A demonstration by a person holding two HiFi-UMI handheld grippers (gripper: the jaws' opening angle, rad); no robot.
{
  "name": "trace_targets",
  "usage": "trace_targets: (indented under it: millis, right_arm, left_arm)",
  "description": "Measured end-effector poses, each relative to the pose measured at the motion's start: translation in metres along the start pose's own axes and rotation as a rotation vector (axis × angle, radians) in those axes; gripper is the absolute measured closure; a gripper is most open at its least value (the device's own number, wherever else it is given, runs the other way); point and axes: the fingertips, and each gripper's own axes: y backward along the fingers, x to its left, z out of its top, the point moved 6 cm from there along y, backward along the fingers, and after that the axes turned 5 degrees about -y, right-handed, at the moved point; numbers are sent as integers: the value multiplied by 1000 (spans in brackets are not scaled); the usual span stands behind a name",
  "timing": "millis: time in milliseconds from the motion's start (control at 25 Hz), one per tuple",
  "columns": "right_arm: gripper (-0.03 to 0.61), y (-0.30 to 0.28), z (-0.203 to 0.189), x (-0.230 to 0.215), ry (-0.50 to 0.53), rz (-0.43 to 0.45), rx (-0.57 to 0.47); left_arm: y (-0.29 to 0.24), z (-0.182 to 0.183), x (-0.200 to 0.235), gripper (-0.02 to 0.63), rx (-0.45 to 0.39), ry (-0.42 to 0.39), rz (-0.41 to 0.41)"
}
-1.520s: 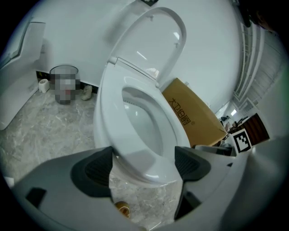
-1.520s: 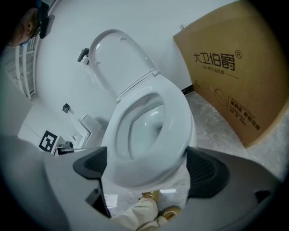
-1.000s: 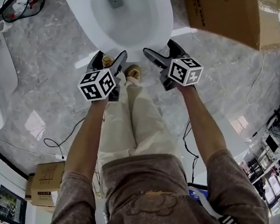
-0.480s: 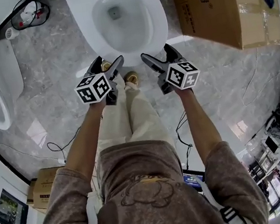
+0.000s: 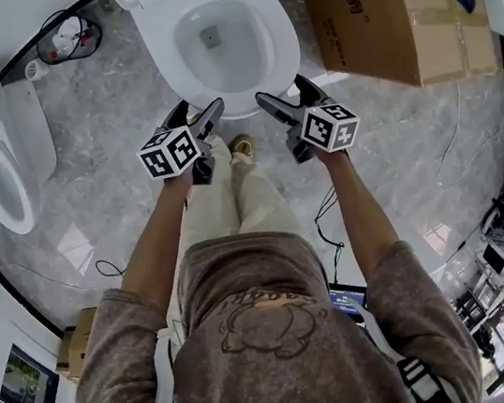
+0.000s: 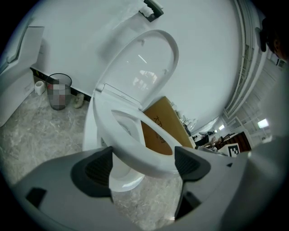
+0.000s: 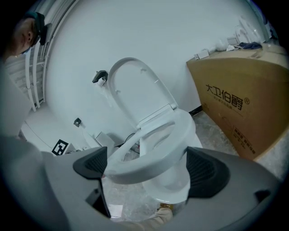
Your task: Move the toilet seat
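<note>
A white toilet stands against the wall, its seat ring (image 5: 218, 49) lying down on the bowl and its lid (image 6: 144, 67) raised upright. My left gripper (image 5: 199, 115) is open just before the seat's front rim, left of centre. My right gripper (image 5: 285, 96) is open at the same rim, right of centre. In the left gripper view the seat ring (image 6: 135, 146) shows between the dark pads (image 6: 97, 169) without touching them. The right gripper view frames the seat (image 7: 151, 155) and lid (image 7: 137, 88) the same way, its pads (image 7: 203, 171) apart from the ring.
A large cardboard box (image 5: 391, 3) stands close on the toilet's right. A second toilet (image 5: 3, 188) is at the left and a wire waste bin (image 5: 70, 40) sits by the wall. Cables lie on the marble floor (image 5: 98, 125). The person's shoe (image 5: 241, 145) is under the grippers.
The head view has pulled back, so more of the toilet and box shows. Both grippers stay open at the seat's front rim, spaced as before.
</note>
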Motion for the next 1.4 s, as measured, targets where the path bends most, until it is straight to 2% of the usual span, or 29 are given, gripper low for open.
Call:
trace_targets:
  millis: [360, 680, 920, 1200, 1400]
  right_arm:
    - [40, 5, 33, 22, 4, 21, -8]
    - [44, 8, 65, 42, 26, 33, -49]
    - [63, 9, 88, 50, 23, 53, -71]
    - [66, 9, 115, 57, 27, 122, -83]
    - [75, 9, 133, 63, 59, 152, -59]
  left_arm:
    - [12, 33, -13, 193, -18, 21, -14]
    - [24, 63, -22, 193, -54, 23, -70]
    - [30, 83, -28, 192, -100, 41, -83]
    - [33, 105, -33, 190, -197, 82, -86]
    - [37, 119, -39, 183, -235, 70, -87]
